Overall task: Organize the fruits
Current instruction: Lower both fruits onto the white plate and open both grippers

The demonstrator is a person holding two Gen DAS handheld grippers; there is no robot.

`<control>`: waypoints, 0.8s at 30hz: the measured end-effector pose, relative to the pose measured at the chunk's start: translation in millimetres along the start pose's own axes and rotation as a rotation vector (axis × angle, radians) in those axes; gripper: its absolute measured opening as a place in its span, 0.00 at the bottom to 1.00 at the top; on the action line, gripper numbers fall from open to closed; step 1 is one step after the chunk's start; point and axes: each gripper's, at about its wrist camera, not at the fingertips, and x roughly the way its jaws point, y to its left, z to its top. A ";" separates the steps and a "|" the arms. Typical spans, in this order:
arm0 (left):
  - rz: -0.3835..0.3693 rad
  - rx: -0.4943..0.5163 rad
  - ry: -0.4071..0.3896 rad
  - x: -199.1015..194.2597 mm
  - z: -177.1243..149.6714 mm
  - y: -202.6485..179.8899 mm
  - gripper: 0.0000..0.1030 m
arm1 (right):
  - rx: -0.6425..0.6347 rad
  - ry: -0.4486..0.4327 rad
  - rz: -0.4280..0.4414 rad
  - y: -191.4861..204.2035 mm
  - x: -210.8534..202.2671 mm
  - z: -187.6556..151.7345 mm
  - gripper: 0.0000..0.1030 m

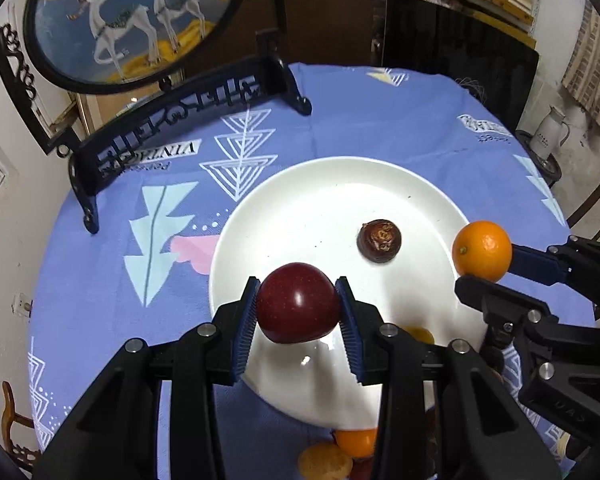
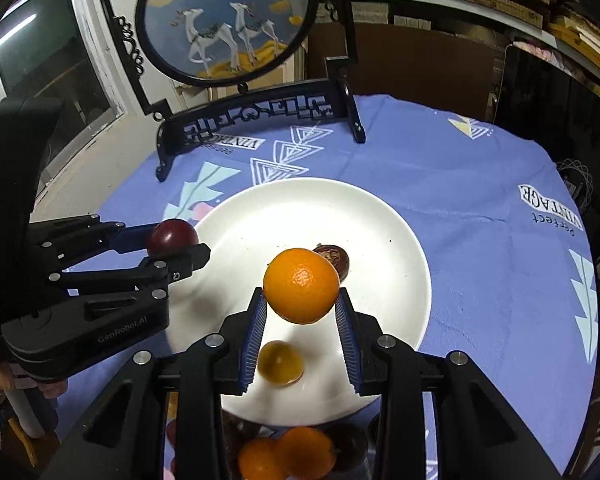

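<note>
While over white plate (image 1: 300, 192), L tool (image 1: 298, 306) pinching red apple (image 1: 298, 304); R tool (image 2: 302, 300) pinching orange (image 2: 301, 285)

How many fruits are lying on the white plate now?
2: a dark brown wrinkled fruit near the middle of the white plate, and a small yellowish fruit near its front, below the right hand-held gripper. Others may be hidden behind the grippers.

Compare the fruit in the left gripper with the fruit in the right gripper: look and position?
The red apple is dark red, smooth and glossy; the orange is bright orange with dimpled skin. The left gripper holds the apple over the near left part of the white plate; the right gripper holds the orange over its near right side. Both are round, clamped between blue pads, raised above the plate.
</note>
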 end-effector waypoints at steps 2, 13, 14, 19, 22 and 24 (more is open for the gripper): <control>-0.001 -0.004 0.015 8.7 1.7 0.3 0.36 | 0.004 0.012 -0.005 -2.9 7.7 0.5 0.35; 0.023 -0.012 0.049 31.1 7.1 0.9 0.63 | 0.022 0.081 0.002 -11.5 40.4 2.7 0.42; 0.025 -0.014 0.043 29.8 7.5 1.7 0.65 | 0.023 0.075 0.000 -11.9 39.4 3.1 0.48; 0.022 -0.024 0.037 21.5 6.5 7.3 0.65 | 0.023 0.049 -0.010 -15.6 24.7 0.8 0.50; 0.016 -0.015 0.022 8.5 -1.8 9.7 0.69 | 0.029 0.040 0.005 -20.3 10.1 -9.0 0.53; 0.012 -0.009 0.014 -2.1 -11.5 11.9 0.70 | 0.023 0.040 0.013 -21.9 -2.9 -23.0 0.54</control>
